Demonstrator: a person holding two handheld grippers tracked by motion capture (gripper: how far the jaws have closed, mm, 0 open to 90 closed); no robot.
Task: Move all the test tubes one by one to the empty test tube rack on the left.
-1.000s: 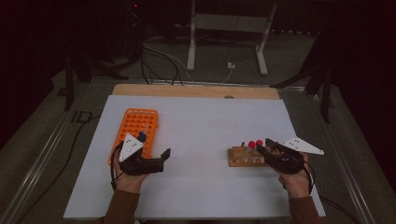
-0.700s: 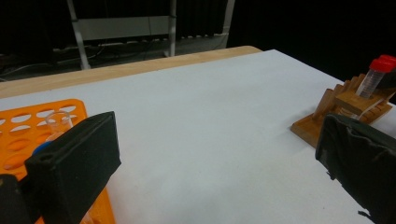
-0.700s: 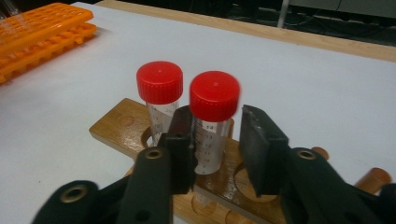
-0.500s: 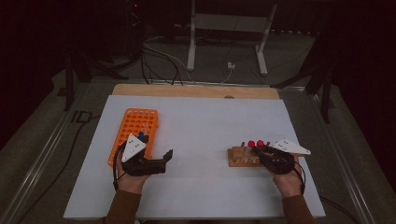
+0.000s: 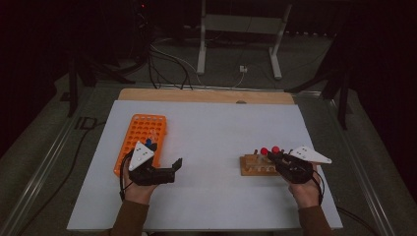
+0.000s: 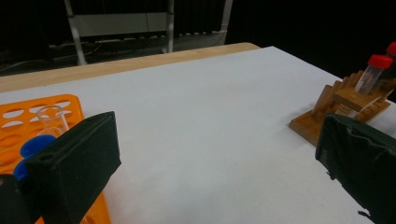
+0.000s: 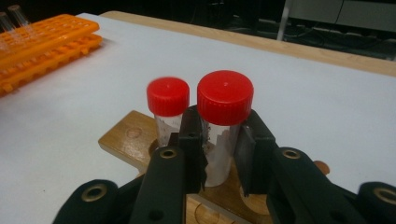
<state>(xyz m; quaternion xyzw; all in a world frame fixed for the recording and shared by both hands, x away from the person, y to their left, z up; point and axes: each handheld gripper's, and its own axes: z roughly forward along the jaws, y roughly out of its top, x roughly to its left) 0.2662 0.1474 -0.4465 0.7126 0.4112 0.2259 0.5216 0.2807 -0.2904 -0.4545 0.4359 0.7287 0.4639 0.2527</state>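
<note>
**Mia:** Right tongs are pinching a tube with a red cap. Its two black jaws sit on each side of the clear tube, just under the cap. They look closed on it.

**Ben:** Where is that tube?

**Mia:** It stands in the wooden rack, on the right side of the white table. A second tube with a red cap stands right beside it, a little farther away.

**Ben:** Is the tube out of the rack yet?

**Mia:** I think not. Its bottom looks like it is down in a hole of the wood. So I guess the lifting is not done.

**Ben:** What about the left tongs?

**Mia:** They are wide open and hold nothing. In the left gripper view the two jaws are far apart with bare table between them. They hang just beside the orange rack.

**Ben:** Is anything in the orange rack?

**Mia:** Yes. I see a clear tube with no cap and something with a blue cap near it. Most holes look empty.

**Ben:** So how much is done?

**Mia:** I think it is near the start. Both red tubes are at the wooden rack. If they should go over to the orange rack, that is all left to do.
</note>
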